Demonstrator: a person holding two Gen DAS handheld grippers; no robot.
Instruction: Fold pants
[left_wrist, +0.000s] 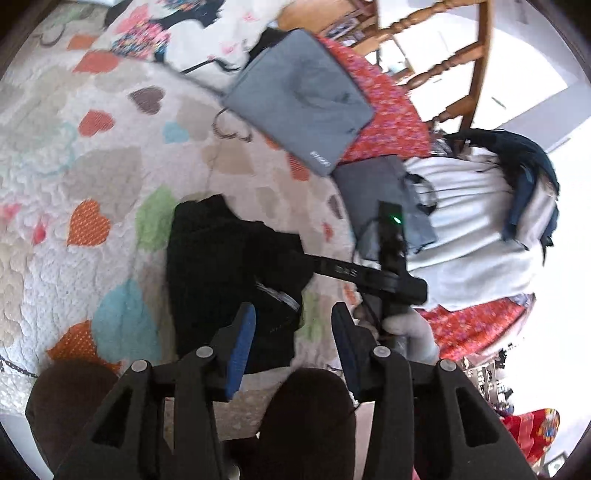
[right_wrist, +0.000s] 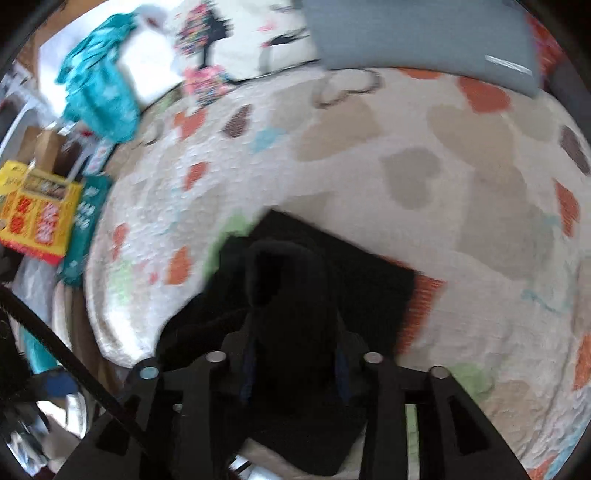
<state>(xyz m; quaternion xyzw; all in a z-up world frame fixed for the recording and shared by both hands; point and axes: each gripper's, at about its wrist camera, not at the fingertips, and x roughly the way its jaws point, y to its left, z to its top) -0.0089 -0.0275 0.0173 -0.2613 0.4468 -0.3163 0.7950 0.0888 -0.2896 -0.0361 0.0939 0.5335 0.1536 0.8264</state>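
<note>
While the black pants (left_wrist: 229, 273) lie in a folded heap on the bed just ahead of the left tongs (left_wrist: 291, 332), those tongs stand spread with nothing between them; the right tongs (right_wrist: 295, 365) have a bunch of pants cloth between their pads (right_wrist: 246, 373), but blur hides whether they pinch it; to fold well, I think, lay that cloth flat on the heap, edges matched; the heart quilt (left_wrist: 110, 177) looks soft and bumpy; a grey laptop sleeve (left_wrist: 303, 118) and a wooden chair (left_wrist: 454, 55) sit far ahead.

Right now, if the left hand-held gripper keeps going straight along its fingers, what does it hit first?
Most likely the black pants on the heart-print quilt; the left hand-held gripper stands open and empty just above them. Depth unclear.
</note>
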